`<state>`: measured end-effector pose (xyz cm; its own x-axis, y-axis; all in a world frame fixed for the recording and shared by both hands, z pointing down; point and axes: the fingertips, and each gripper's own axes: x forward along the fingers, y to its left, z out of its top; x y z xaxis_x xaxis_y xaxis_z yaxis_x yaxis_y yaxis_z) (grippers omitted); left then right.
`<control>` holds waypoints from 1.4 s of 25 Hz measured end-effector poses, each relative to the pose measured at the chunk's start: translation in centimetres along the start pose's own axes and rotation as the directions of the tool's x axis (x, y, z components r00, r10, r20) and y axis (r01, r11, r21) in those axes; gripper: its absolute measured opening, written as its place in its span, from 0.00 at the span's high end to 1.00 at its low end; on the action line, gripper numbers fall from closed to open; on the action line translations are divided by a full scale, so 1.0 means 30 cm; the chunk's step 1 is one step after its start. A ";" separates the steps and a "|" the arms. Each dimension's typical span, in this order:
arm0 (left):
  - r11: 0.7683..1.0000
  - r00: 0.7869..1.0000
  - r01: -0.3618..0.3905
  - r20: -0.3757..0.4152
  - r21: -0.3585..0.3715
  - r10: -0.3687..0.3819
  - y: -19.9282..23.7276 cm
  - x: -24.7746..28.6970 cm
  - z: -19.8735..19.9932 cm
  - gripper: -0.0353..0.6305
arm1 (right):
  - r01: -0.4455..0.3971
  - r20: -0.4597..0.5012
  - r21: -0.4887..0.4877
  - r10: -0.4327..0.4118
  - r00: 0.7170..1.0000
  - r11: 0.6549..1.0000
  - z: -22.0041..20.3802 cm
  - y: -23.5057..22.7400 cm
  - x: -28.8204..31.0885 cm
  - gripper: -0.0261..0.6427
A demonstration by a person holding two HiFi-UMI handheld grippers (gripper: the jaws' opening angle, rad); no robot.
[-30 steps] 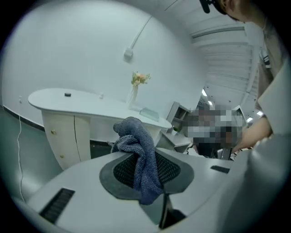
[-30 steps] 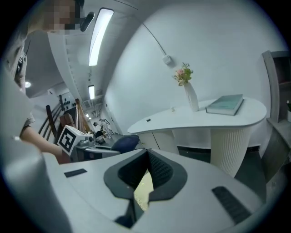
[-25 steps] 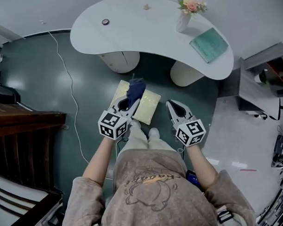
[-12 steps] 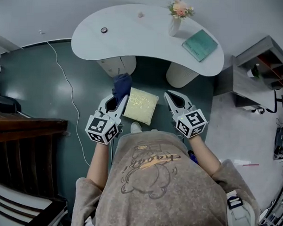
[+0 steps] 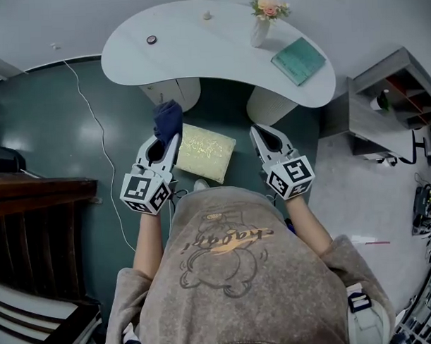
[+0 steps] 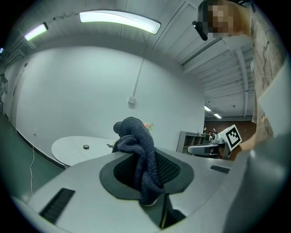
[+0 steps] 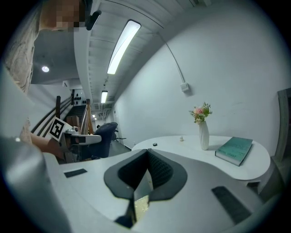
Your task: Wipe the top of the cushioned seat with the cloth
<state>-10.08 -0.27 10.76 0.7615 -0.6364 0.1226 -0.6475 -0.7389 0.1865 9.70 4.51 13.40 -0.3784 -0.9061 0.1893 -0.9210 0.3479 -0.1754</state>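
Observation:
The cushioned seat [image 5: 205, 151] is a pale yellow square on the dark green floor, just below the white table. My left gripper [image 5: 163, 140] is to the left of it, shut on a dark blue cloth [image 5: 168, 118] bunched over its tips. In the left gripper view the cloth [image 6: 137, 139] hangs down between the jaws of the left gripper [image 6: 154, 159], which is held up and points level across the room. My right gripper [image 5: 262, 134] is to the right of the seat. In its own view the right gripper [image 7: 148, 154] is shut with nothing in it.
A curved white table [image 5: 197, 52] stands ahead on two round pedestals [image 5: 172, 95]. It carries a vase of flowers [image 5: 260, 21], a teal book [image 5: 298, 60] and a small dark disc [image 5: 151, 40]. A white cable [image 5: 105, 143] lies at the left, dark wooden furniture [image 5: 34, 223] beyond. A grey shelf [image 5: 382, 102] is right.
The left gripper has carried the cloth leftward off the top of the seat and now holds it beside the seat. The right gripper has stayed to the right of the seat.

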 end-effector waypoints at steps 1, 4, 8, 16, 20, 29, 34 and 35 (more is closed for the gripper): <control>1.000 1.000 -0.004 0.004 -0.004 0.004 0.001 -0.001 -0.005 0.81 | 0.003 -0.001 0.005 -0.003 1.000 1.000 -0.006 -0.002 -0.002 0.95; 1.000 1.000 -0.013 0.006 -0.007 0.013 0.005 0.000 -0.018 0.81 | 0.009 -0.010 0.014 -0.009 1.000 1.000 -0.025 -0.007 -0.007 0.95; 1.000 1.000 -0.020 -0.002 -0.015 0.020 0.011 -0.002 -0.038 0.81 | 0.008 -0.022 0.016 -0.008 1.000 1.000 -0.043 -0.006 -0.010 0.95; 0.998 0.999 -0.045 -0.009 -0.032 0.045 0.031 -0.001 -0.055 0.81 | -0.004 -0.035 0.005 0.004 0.999 1.000 -0.054 0.004 0.009 0.95; 0.998 0.999 -0.052 -0.009 -0.041 0.052 0.028 0.000 -0.059 0.81 | -0.004 -0.043 -0.003 0.004 0.999 1.000 -0.059 0.007 0.010 0.95; 0.998 0.999 -0.048 -0.010 -0.041 0.048 0.011 -0.003 -0.068 0.81 | 0.016 -0.042 -0.020 -0.017 0.999 1.000 -0.061 0.010 0.012 0.95; 0.998 0.999 -0.049 -0.008 -0.045 0.049 0.008 -0.004 -0.061 0.81 | 0.020 -0.040 -0.011 -0.020 0.999 1.000 -0.065 0.009 0.011 0.95; 0.998 0.999 -0.049 -0.009 -0.044 0.049 0.007 -0.004 -0.061 0.81 | 0.019 -0.039 -0.010 -0.020 0.999 1.000 -0.065 0.008 0.011 0.95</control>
<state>-10.26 0.08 12.56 0.7294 -0.6696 0.1404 -0.6822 -0.6964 0.2229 9.17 4.77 15.29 -0.3635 -0.9026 0.2307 -0.9290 0.3326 -0.1622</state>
